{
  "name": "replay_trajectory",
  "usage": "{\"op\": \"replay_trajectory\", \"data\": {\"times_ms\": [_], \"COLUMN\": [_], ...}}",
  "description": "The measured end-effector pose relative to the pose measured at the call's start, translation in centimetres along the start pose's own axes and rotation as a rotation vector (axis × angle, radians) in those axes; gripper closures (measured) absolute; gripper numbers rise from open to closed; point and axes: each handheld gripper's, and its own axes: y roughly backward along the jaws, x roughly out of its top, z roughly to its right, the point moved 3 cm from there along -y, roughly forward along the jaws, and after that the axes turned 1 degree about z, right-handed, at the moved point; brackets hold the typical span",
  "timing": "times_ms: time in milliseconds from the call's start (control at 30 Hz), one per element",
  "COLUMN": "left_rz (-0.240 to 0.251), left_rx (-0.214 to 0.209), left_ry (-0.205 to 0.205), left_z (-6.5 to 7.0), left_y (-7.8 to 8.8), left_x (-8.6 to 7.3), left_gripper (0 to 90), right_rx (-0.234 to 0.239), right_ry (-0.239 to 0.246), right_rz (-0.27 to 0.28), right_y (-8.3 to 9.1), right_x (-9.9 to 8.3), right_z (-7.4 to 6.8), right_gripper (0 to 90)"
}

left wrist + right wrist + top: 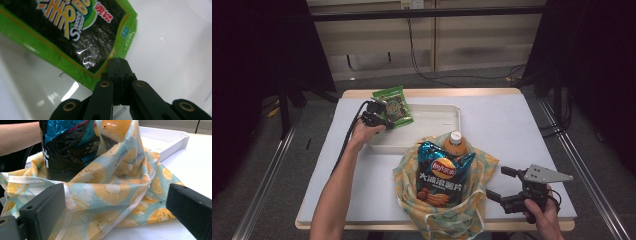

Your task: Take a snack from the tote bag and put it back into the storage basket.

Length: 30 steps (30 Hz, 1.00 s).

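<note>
My left gripper [379,119] is shut on the lower corner of a green seaweed snack packet [394,106], which hangs over the left end of a white tray [437,132]. In the left gripper view the black jaws [117,63] meet on the packet's [75,32] green edge above the tray floor [175,50]. A lemon-print cloth bag [447,205] stands in front of the tray, with a blue chip bag [439,172] and an orange bottle [455,142] inside. My right gripper [501,183] stands open just right of the bag. Its jaws frame the cloth [112,192] without touching it.
The table top [512,125] is a pale sheet with a wooden rim. In the right gripper view, the chip bag [67,150] and the bottle [115,130] rise out of the cloth, the tray's corner [172,137] lies behind, and a person's forearm [17,137] crosses the upper left.
</note>
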Motion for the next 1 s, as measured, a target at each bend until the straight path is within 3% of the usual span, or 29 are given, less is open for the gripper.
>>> {"op": "replay_trajectory", "data": {"times_ms": [67,133,167,233,267,333,400,467,533,600,767,867,1000], "left_rz": [-0.021,-0.028,0.010,0.007,-0.015,0.025,-0.001,0.001,0.028,0.026,0.072,0.061,0.096], "left_rx": [0.005,0.013,0.015,0.032,0.021,0.039,0.054,0.060,0.078,0.091,0.086,0.085,0.046], "left_ry": [-0.034,-0.033,0.011,0.018,-0.009,0.042,0.002,0.002,0.031,0.026,0.054,0.031,0.042], "left_z": [-0.5,-0.7,-0.6,-1.0,-1.4,-1.4,-1.8,-1.9,-1.8,-2.0,-2.2,-2.2,-1.7], "left_y": [0.2,0.4,0.2,0.3,0.5,0.4,0.6,0.6,0.7,0.9,1.0,1.3,1.8], "left_x": [0.0,-0.1,0.0,-0.1,-0.2,-0.2,-0.3,-0.3,-0.3,-0.4,-0.8,-0.9,-0.9], "left_gripper": [88.3,88.1,88.2,88.3,88.3,88.1,87.1,86.2,85.2,83.9,82.6,81.1,79.7], "right_rx": [0.000,0.001,0.001,0.000,0.001,0.000,0.001,-0.001,-0.002,0.000,-0.003,-0.001,0.002], "right_ry": [0.000,-0.001,-0.002,-0.002,-0.001,-0.002,-0.003,-0.001,-0.002,-0.003,-0.002,0.000,-0.002], "right_rz": [-0.001,-0.001,-0.001,0.000,0.000,-0.001,-0.001,-0.002,-0.004,-0.002,-0.004,-0.002,-0.002], "right_y": [0.0,0.0,0.0,0.0,0.0,0.0,0.0,0.0,0.0,0.0,0.0,0.0,0.0], "right_x": [0.0,0.0,0.0,0.0,0.0,0.0,0.0,0.0,0.0,0.0,0.0,0.0,0.0], "right_z": [0.0,0.0,0.0,0.0,0.0,0.0,0.0,0.1,0.0,0.0,0.1,0.0,0.0], "right_gripper": [1.9,1.9,1.9,1.9,1.9,1.9,1.9,1.9,1.9,1.9,1.9,1.9,1.9]}}
